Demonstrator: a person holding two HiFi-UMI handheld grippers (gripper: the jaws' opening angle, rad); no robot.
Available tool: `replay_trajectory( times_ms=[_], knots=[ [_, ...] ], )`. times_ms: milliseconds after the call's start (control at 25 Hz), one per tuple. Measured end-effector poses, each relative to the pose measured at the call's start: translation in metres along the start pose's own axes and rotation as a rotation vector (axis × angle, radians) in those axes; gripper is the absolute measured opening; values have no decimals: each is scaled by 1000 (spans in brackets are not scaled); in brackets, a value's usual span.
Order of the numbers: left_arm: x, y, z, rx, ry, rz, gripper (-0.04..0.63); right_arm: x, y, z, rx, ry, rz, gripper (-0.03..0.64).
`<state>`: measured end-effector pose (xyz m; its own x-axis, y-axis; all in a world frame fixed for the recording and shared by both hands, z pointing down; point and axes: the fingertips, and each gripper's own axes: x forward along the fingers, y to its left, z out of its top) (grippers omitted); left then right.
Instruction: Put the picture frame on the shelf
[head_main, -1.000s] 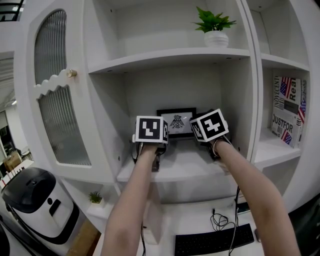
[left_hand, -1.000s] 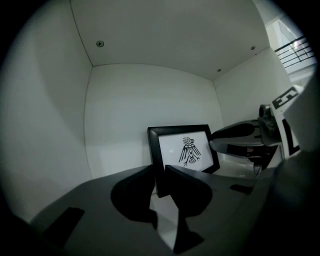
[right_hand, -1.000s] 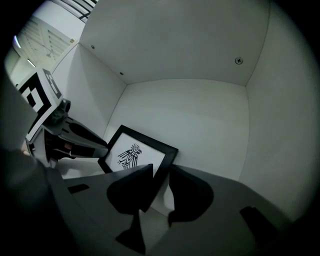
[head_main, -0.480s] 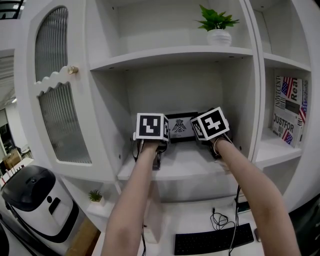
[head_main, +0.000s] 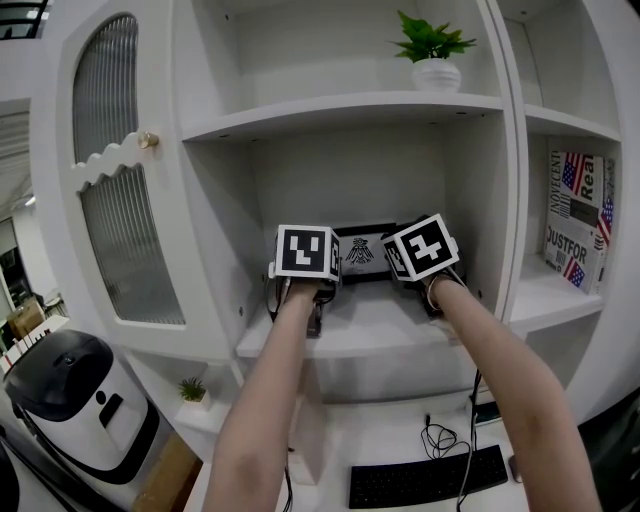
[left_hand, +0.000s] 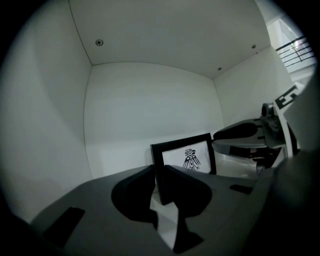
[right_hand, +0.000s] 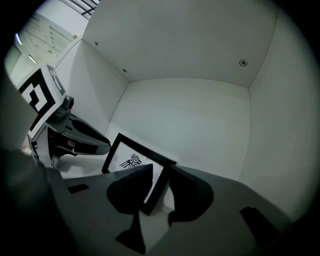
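Head view first: the picture frame stands at the back of the middle shelf, its bird print facing you. Your left gripper sits at the frame's left edge and your right gripper at its right edge, and their marker cubes cover the frame's two sides. A potted plant stands one shelf above the frame and off to its right.

Over to the left gripper view: your jaws are pinched on the frame's left border, one jaw in front of it and one behind. The frame stands upright with its foot on the shelf. The right gripper shows at the frame's far side.

Now the right gripper view: same story here, with the jaws clamped across the frame's right border, front and back. The print runs off to the left of the jaws. Your left gripper is over at the frame's other end.
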<state>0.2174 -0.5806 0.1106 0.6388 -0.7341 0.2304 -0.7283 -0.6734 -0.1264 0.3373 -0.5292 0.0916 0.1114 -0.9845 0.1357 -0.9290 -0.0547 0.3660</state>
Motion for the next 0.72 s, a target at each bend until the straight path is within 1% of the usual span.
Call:
replay_trajectory(
  times_ms=[280,480,720],
  knots=[
    [-3,-3,1,5,-13,-11,60,-8,-3,1,36,-24,-1,103],
    [-10,-6,5,26,-31,-7,60,-15,-5,3,48,-49,-2,103],
    [-23,-11,16,26,-66,-15,60,-30,-7,8,118,-111,14,101]
  ],
)
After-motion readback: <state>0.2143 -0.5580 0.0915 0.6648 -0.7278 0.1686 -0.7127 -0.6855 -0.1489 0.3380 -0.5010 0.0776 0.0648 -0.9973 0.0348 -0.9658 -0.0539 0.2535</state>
